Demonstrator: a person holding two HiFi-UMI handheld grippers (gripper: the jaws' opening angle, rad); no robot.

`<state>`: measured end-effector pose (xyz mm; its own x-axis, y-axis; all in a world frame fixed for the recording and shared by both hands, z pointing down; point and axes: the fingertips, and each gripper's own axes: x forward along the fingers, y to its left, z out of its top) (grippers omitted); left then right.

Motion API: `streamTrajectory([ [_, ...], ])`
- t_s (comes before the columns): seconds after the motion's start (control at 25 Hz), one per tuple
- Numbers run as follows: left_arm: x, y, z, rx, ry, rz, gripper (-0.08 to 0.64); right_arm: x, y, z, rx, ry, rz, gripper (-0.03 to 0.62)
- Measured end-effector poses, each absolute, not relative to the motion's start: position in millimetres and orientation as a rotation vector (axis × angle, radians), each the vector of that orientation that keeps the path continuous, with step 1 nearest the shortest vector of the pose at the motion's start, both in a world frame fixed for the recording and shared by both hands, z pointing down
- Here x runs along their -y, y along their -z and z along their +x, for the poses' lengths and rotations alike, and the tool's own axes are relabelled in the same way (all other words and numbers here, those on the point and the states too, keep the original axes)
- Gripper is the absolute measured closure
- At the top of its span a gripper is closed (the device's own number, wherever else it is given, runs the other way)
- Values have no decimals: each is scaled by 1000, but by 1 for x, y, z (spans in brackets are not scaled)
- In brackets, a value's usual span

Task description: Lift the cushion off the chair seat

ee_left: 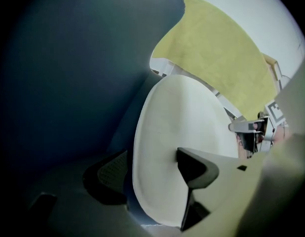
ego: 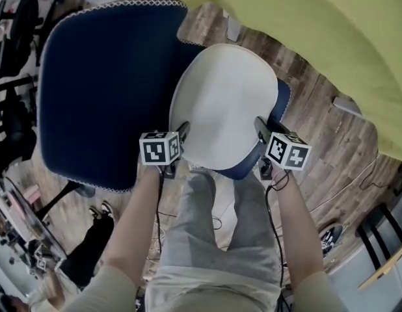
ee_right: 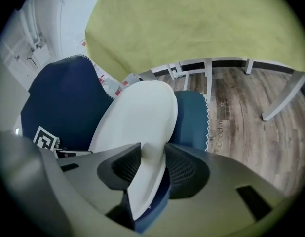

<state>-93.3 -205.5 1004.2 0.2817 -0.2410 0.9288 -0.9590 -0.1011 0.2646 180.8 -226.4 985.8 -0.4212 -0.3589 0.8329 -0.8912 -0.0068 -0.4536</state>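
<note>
Wood floor [ego: 318, 109]; left gripper [ee_left: 151, 172] downward, fingers [ee_left: 194, 169] apart astride cushion [ego: 224, 103]; right gripper [ee_right: 152, 164] downward, fingers [ee_right: 184, 169] clamping it.

We're looking steeply down from the head, over both forearms, onto the cushion [ego: 220, 103] and the navy chair [ego: 103, 90]. The left gripper [ego: 180, 132] view sits right at the cushion's near-left rim and faces across it to the right gripper [ego: 261, 127]. The right gripper view hugs the opposite rim, facing along the cushion toward the yellow cloth [ego: 305, 25]. All three share the cushion.
</note>
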Motion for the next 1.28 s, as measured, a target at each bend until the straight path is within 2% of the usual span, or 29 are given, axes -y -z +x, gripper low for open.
streamTrajectory([
  [0.24, 201, -986, -88, 1122, -1040, 1601, 405, 218, -966, 175, 1831, -1491, 1248, 495],
  [0.36, 194, -972, -82, 1085, -1073, 1632, 455, 218, -947, 179, 1846, -1441, 1269, 508],
  [0.76, 198, -878, -68, 1100, -1003, 1699, 471, 231, -844, 190, 1957, -1299, 1330, 508],
  [1.28, 207, -696, -55, 1174, -849, 1863, 474, 235, -636, 199, 2167, -1061, 1437, 508],
])
